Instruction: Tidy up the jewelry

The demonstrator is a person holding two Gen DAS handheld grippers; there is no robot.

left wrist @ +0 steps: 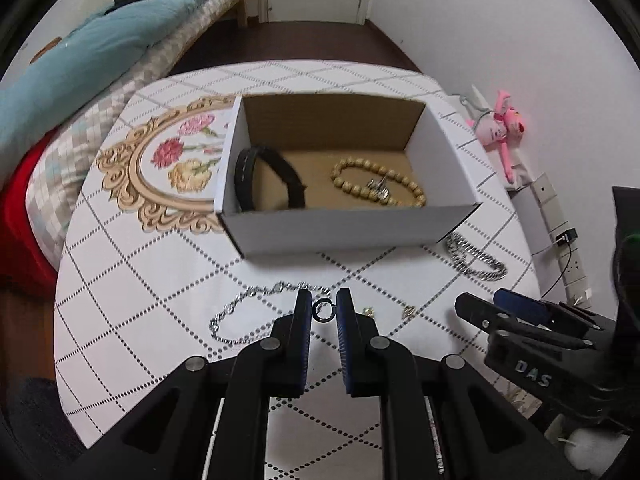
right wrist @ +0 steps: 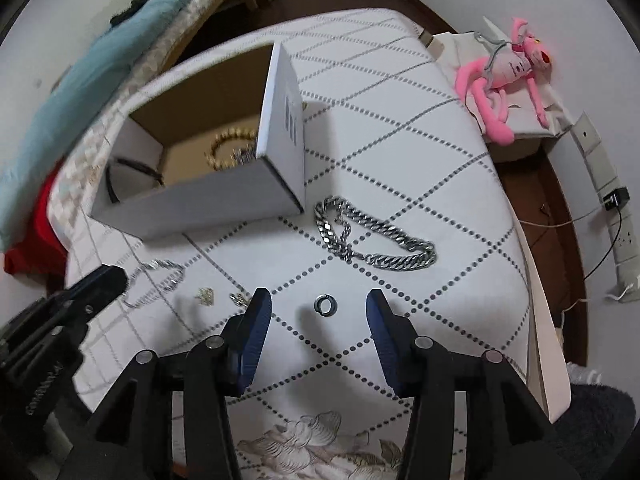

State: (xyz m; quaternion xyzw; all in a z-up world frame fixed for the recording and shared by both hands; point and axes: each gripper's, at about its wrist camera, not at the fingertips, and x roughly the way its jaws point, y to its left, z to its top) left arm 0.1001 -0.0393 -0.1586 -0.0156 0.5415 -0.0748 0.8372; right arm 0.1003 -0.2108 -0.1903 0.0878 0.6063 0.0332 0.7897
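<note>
An open white cardboard box [left wrist: 340,232] stands on the table and holds a black leather bracelet [left wrist: 272,176], a beaded bracelet [left wrist: 376,184] and a small silver piece. My left gripper [left wrist: 324,304] has its jaws close on both sides of a small dark ring [left wrist: 323,311]; whether it is held or lies on the cloth is unclear. In the right wrist view a dark ring [right wrist: 325,303] lies on the cloth between the wide open jaws of my right gripper [right wrist: 319,306]. A thick silver chain [right wrist: 372,236] lies beyond it. A thin silver chain [left wrist: 248,312] lies left of the left gripper.
Small earrings [right wrist: 206,296] lie on the cloth between the two grippers. The table [left wrist: 120,280] has a white checked cloth with a flower print. A bed with a teal blanket [left wrist: 80,60] is at the left. A pink plush toy [right wrist: 508,80] and a power strip [right wrist: 616,216] are at the right.
</note>
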